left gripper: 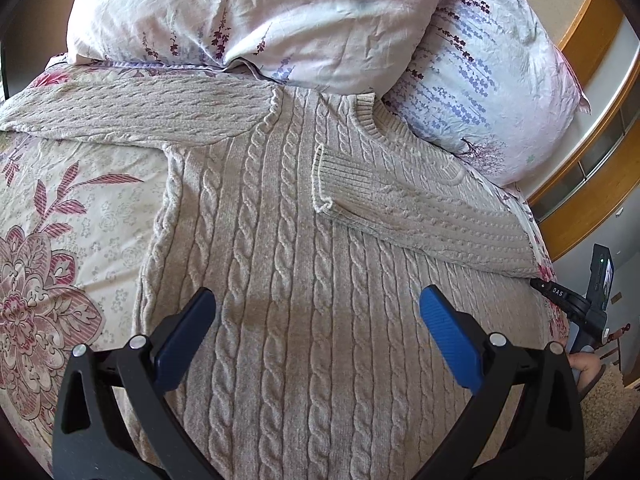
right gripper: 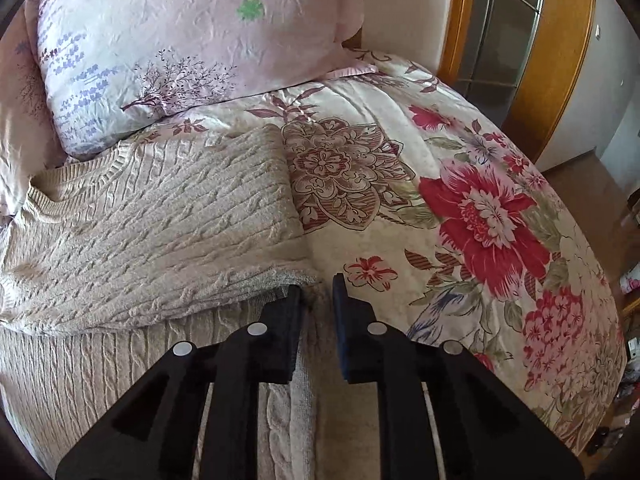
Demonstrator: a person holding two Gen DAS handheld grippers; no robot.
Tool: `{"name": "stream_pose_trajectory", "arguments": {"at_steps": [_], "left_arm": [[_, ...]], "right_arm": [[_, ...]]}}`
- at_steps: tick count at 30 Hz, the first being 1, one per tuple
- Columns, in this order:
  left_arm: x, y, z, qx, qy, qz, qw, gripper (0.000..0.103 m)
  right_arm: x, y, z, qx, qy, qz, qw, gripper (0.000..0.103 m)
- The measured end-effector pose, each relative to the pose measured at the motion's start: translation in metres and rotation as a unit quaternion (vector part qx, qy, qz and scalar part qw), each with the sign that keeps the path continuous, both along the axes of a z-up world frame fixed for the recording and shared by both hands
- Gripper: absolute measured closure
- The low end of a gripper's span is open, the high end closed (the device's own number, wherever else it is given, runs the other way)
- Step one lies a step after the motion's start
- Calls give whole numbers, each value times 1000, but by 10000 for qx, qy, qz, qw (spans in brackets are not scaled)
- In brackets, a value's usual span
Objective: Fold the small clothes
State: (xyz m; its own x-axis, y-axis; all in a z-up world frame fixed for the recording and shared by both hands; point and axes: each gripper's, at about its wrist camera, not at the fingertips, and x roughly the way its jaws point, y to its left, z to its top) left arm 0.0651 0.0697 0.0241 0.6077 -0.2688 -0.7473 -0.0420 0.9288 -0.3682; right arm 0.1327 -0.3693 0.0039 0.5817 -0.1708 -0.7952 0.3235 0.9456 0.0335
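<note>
A beige cable-knit sweater (left gripper: 304, 240) lies flat on the bed, neck toward the pillows. One sleeve (left gripper: 420, 208) is folded across the chest, and its ribbed cuff (left gripper: 324, 176) rests near the middle. The other sleeve (left gripper: 120, 112) stretches out to the left. My left gripper (left gripper: 316, 300) hovers open over the lower body, with nothing between its blue pads. My right gripper (right gripper: 318, 292) is at the sweater's right edge, by the fold of the sleeve (right gripper: 160, 220). Its jaws stand a narrow gap apart and no cloth is pinched between them.
Two floral pillows (left gripper: 240, 20) (left gripper: 480, 80) lie just behind the collar. The flowered bedspread (right gripper: 460, 200) spreads to the right of the sweater. A wooden door frame (right gripper: 560, 60) stands beyond the bed's edge. A person's hand (left gripper: 586, 364) holds the right tool.
</note>
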Motion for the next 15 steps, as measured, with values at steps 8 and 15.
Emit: {"name": "stream_pose_trajectory", "arguments": {"at_steps": [8, 15], "left_arm": [[-9, 28, 2, -76, 9, 323, 9994, 2], [-22, 54, 13, -8, -170, 417, 9990, 2]], "right_arm": [[-13, 21, 33, -797, -135, -371, 9960, 49], [-28, 20, 44, -1267, 314, -1071, 9856, 29]]}}
